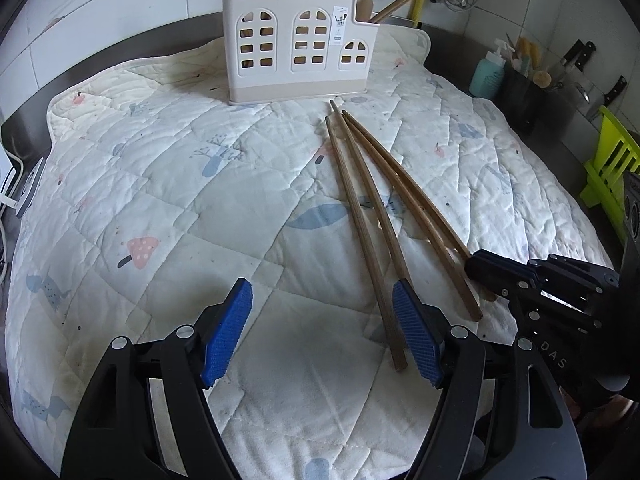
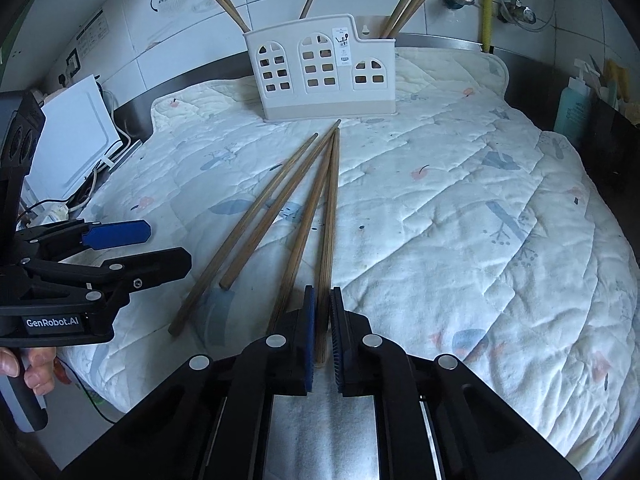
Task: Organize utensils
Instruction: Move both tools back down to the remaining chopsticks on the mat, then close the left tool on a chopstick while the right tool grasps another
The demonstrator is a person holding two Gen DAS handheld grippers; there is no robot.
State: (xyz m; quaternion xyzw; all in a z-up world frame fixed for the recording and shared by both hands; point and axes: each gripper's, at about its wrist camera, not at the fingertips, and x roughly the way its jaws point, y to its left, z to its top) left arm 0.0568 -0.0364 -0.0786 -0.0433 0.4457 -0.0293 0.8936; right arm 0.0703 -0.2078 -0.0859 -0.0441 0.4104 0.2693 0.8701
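On the quilted mat (image 2: 460,208), the right gripper (image 2: 322,320) lay low and level, its ribbed blue pads (image 2: 309,332) closed on the near end of one long wooden chopstick (image 2: 329,216), the rightmost of four. The other three chopsticks (image 2: 256,220) rested loose on the mat, fanning toward the near side while their far tips converged just in front of the utensil holder (image 2: 320,68). The left gripper (image 1: 320,320) hovered beside them with its textured blue fingers (image 1: 228,332) spread wide apart, holding nothing; the right-hand finger sat just beside the nearest stick. The holder was cream plastic, stepped like a house front with arched window cutouts, a small white label stuck on it whose print was too small to read; more wooden sticks stood in its compartments. The mat was soft white fabric printed with mushrooms and trees. "GenRobot.AI" showed on the left gripper's body, "DAS" on the right's.
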